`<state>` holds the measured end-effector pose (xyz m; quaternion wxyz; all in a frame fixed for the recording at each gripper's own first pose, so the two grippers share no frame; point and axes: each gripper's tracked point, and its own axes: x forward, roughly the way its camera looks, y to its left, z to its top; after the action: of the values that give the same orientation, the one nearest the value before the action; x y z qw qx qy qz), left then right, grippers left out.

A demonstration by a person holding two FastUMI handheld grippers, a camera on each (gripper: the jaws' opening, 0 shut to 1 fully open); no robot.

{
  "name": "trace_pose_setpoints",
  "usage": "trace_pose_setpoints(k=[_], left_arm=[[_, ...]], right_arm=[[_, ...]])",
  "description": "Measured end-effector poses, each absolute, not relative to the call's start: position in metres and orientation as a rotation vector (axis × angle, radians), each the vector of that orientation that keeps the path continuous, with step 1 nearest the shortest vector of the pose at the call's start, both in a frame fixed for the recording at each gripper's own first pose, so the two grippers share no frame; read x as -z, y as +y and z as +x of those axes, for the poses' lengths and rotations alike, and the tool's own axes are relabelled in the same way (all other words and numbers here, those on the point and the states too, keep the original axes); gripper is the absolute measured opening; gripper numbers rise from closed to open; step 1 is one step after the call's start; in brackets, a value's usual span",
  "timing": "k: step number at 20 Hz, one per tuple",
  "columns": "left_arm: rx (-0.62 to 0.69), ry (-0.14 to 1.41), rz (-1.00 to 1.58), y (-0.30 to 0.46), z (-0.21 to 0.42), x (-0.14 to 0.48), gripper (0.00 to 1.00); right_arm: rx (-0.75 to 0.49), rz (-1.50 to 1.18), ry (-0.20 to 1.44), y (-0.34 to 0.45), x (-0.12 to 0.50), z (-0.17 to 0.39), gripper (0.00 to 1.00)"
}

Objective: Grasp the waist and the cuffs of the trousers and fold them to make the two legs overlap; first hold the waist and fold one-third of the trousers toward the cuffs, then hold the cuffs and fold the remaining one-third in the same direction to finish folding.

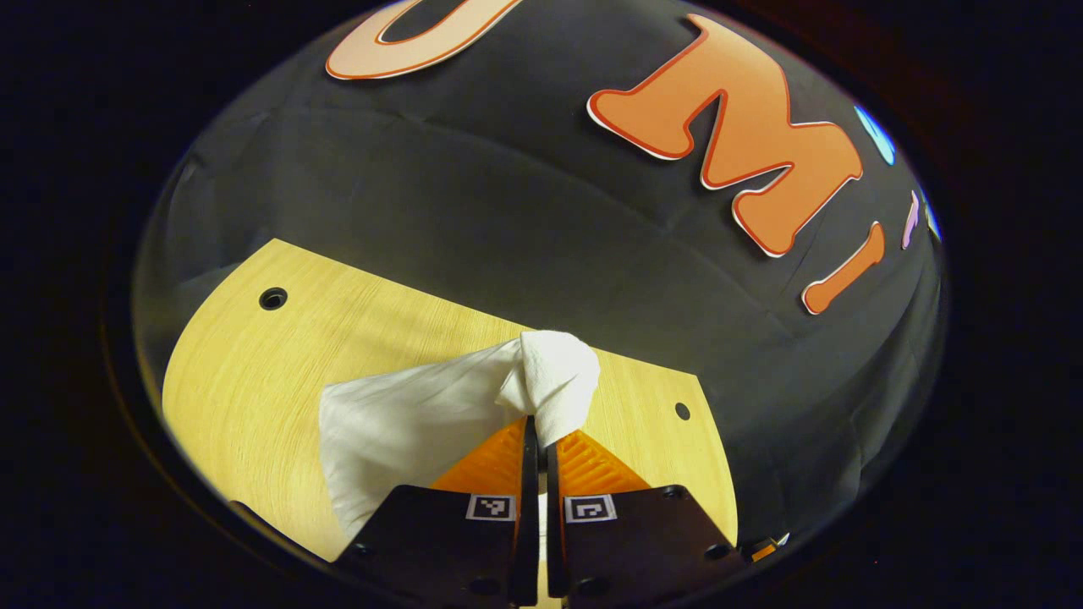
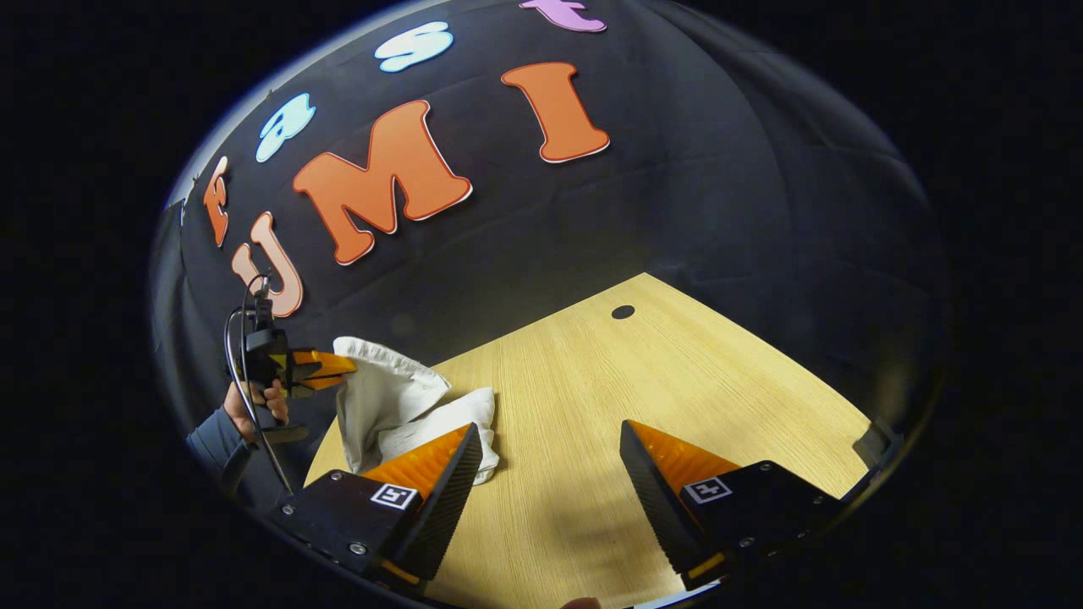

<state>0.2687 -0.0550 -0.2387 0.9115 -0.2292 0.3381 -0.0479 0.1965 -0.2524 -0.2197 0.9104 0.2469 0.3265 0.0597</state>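
While the left gripper (image 1: 539, 436) presses both fingers together on a bunched fold of the white trousers (image 1: 423, 423), the left gripper view leaves much unclear: the cloth is crumpled, so waist and cuffs cannot be told apart, and the near end drops behind the gripper body. From the pinch a knot of cloth stands up past the fingertips, and the rest trails down and to the left over the wooden table (image 1: 254, 381). The table's far edge meets the booth wall, with a small hole (image 1: 273, 298) near its far left corner.

In the right gripper view, the right gripper (image 2: 550, 444) stands wide, nothing between its fingers, above bare table (image 2: 643, 372). At the left, the trousers (image 2: 398, 406) are held up at the table's left edge by the left gripper (image 2: 343, 370), gripped by a hand (image 2: 254, 402). Their lower part heaps on the wood, partly hidden behind the right gripper's left finger. The cloth's long axis runs roughly upright from pinch to heap; which end is lifted cannot be told.
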Motion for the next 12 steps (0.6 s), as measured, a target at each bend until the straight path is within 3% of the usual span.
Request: trace_pose_setpoints(k=[5, 12], left_arm=[[0.142, 0.73, -0.466, -0.062, 0.264, 0.252, 0.08], [0.336, 0.934, -0.257, -0.058, 0.252, 0.274, 0.11]], right_arm=[[-0.16, 0.513, 0.692, -0.252, 0.227, 0.199, 0.98], [-0.206, 0.527, 0.697, -0.255, 0.228, 0.205, 0.99]])
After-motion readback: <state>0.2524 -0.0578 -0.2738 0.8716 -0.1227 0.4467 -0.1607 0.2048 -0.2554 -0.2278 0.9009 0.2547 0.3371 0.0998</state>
